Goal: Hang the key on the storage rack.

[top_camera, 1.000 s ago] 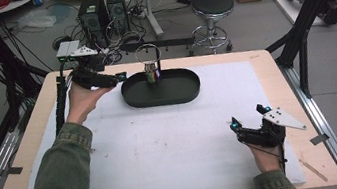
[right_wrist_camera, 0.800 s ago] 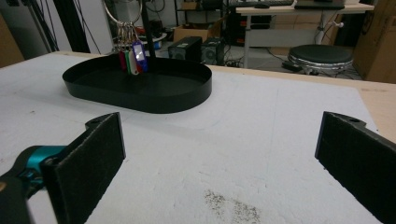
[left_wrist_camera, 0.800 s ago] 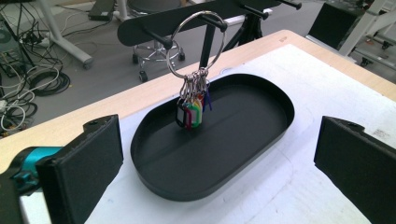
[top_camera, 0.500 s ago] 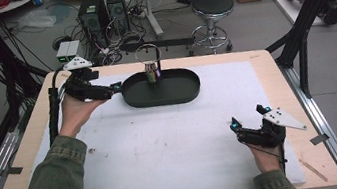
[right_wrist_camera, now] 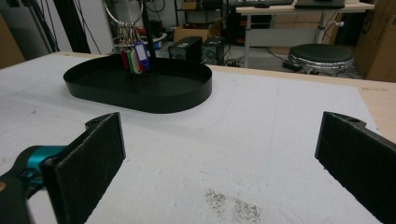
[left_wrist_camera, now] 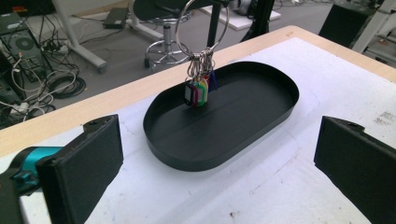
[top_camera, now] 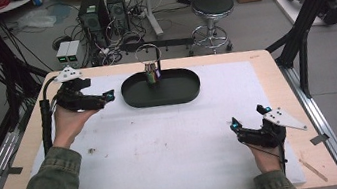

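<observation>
Tabletop: left tongs [top_camera: 108,96] farther from tray [top_camera: 181,92]

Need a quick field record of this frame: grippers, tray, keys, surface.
left gripper: open, beside the tray's left end, holds nothing
right gripper: open, near the table's front right, far from the tray
tray: black, oval, on the white mat
key ring: large metal ring, hangs above the tray
key tags: coloured bunch under the ring, inside the tray
white mat: covers the wooden table, few dark specks
</observation>
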Action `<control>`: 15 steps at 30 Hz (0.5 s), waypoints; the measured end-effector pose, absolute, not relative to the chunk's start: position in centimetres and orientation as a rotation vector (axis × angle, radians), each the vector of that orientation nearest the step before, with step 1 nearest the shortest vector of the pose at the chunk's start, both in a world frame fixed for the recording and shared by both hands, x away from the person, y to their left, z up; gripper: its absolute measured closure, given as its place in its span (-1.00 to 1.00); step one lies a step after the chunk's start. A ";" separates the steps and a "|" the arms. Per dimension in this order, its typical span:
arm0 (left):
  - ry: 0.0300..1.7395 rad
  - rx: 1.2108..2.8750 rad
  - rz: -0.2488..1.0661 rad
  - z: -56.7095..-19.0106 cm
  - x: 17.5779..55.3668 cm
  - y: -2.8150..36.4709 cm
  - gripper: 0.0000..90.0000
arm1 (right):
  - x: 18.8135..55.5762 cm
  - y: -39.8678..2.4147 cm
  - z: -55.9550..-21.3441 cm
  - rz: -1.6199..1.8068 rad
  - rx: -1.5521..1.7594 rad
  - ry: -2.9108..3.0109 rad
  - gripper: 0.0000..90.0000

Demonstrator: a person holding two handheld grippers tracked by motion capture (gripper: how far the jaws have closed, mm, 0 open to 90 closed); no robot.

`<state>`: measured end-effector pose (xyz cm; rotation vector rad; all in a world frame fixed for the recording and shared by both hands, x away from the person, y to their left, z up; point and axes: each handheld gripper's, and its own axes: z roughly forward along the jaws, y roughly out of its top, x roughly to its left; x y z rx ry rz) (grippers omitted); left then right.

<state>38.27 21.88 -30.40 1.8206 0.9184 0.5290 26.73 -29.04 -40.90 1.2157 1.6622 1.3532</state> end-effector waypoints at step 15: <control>0.952 1.778 0.559 -32.9 36.1 23.9 -0.96 | 26.7 -29.0 -40.9 1.349 1.220 1.662 -0.99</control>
